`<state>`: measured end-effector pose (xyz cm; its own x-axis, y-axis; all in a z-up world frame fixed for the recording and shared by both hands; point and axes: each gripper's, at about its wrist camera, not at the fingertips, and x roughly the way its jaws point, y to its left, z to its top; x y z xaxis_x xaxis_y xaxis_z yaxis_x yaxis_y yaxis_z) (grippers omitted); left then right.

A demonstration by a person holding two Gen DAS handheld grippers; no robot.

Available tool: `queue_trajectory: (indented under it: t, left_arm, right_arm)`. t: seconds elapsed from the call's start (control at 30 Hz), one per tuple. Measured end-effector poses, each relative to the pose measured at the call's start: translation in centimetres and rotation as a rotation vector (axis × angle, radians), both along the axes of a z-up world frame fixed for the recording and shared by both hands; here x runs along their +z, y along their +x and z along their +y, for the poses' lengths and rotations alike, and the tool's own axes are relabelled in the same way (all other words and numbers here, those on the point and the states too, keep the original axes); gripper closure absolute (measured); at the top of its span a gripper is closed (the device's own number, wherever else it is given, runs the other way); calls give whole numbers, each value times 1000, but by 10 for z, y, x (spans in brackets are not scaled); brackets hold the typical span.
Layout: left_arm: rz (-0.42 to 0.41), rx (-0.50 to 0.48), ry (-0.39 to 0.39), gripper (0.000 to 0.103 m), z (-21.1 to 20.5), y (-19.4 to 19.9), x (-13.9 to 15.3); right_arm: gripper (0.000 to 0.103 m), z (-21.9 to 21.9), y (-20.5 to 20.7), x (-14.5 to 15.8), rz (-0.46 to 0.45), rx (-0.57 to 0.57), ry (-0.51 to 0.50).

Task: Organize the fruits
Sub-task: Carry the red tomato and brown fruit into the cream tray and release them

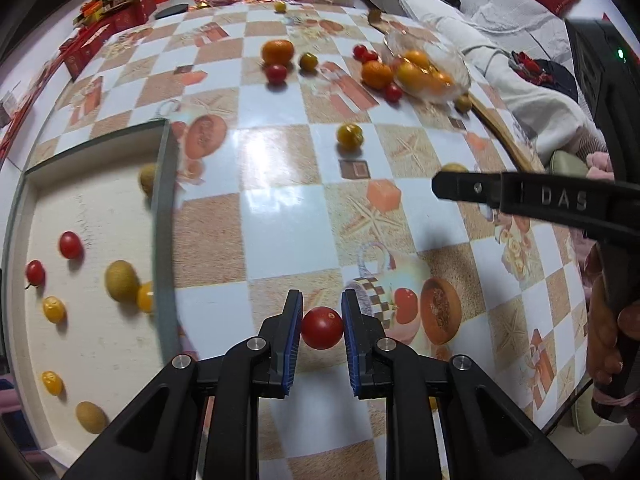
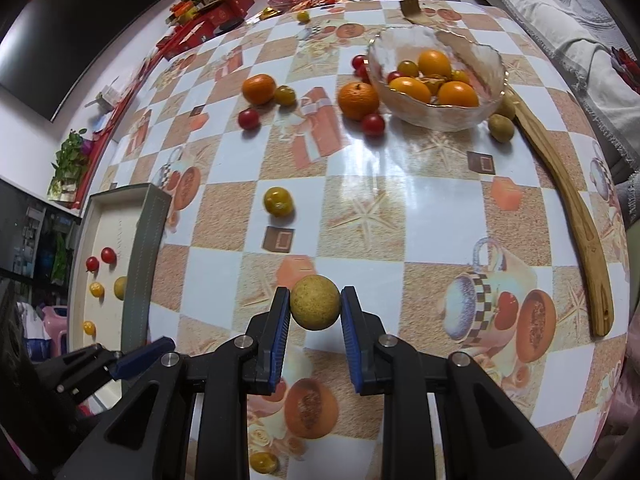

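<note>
The left gripper (image 1: 322, 330) pinches a cherry tomato (image 1: 322, 327); the right gripper (image 2: 315, 307) clamps a longan (image 2: 315, 302). The tray (image 1: 162, 200) lies at 9 o'clock. Carry both over its rim and lower before releasing, so neither rolls.

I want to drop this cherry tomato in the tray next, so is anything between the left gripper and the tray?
Only the tray's own raised wall. The left gripper holds the cherry tomato over bare tablecloth just right of it; no loose fruit lies between.
</note>
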<state>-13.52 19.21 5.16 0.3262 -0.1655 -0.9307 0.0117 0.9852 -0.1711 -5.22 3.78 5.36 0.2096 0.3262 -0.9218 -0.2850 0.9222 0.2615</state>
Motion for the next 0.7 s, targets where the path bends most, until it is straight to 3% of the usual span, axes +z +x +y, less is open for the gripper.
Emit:
queue_trajectory:
  t: [0.7]
  left_arm:
    - [-17,197,26,82,95,-30,17]
  right_arm:
    - [75,91,-23,23,-14,171,-2]
